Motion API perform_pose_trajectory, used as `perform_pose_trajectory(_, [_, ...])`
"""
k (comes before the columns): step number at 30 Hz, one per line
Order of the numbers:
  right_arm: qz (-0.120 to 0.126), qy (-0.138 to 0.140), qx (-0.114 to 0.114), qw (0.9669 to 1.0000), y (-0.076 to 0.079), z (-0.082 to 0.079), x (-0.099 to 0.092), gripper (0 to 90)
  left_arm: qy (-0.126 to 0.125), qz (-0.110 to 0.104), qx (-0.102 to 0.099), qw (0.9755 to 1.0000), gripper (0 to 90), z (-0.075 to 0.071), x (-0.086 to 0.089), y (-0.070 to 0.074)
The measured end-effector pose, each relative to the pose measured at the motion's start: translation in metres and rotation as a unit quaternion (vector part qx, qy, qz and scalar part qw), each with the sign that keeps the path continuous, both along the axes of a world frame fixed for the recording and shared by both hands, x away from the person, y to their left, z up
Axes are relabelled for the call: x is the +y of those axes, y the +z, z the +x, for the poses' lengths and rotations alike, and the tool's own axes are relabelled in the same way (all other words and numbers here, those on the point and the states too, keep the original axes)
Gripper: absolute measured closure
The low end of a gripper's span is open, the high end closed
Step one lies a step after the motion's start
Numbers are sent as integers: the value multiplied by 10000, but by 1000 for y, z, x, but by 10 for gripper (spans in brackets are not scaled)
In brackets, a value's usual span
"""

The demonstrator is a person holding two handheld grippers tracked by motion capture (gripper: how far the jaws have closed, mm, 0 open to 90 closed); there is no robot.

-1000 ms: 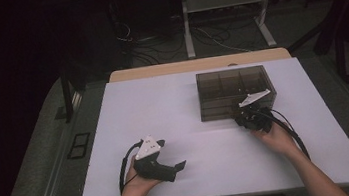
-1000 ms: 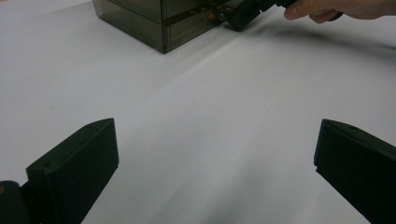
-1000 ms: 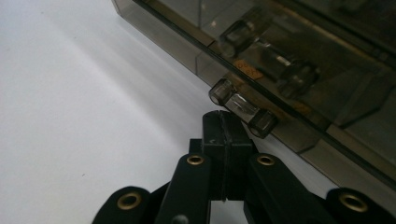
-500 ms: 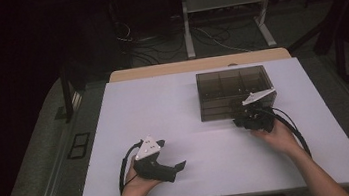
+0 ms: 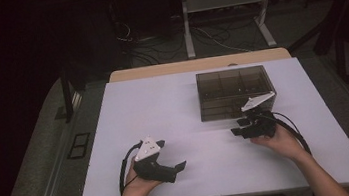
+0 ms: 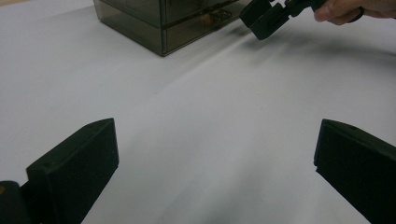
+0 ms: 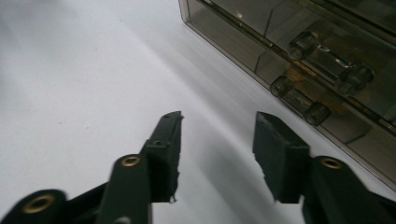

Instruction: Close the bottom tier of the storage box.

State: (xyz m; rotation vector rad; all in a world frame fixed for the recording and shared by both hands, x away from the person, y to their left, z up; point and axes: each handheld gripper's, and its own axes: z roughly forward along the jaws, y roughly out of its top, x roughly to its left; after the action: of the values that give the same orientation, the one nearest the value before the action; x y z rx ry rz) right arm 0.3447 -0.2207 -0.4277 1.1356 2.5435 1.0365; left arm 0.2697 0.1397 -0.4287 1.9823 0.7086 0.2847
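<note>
The smoky clear compartment box [image 5: 235,92] sat on the white worktop [image 5: 174,108] toward its far right, lid latches facing the person. The right claw [image 5: 236,126] hovered just beside the box's near edge; its jaws had just been opening, with nothing between them. The left claw [image 5: 181,167] rested well apart near the front edge, jaws spread wide and empty.

No text, label, brand, number or sign can be read anywhere in these pictures. The smoky plastic box [image 5: 235,92] and the white table [image 5: 174,113] carry no legible marking.
</note>
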Motion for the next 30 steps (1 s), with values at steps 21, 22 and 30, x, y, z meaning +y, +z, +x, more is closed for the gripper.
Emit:
perform_pose_trajectory(21, [431,-115,-178,9988,18,-33,-22,0,133,-137,11,9998,0,-1,3,2])
perform_pose_trajectory(22, [461,-138,-202,9986,18,-34,-24,0,134,-138,7,9998,0,-1,3,2])
perform_pose_trajectory(30, [711,-267,-184,9969,22,-45,-36,0,135,-142,27,9998,0,0,3,2])
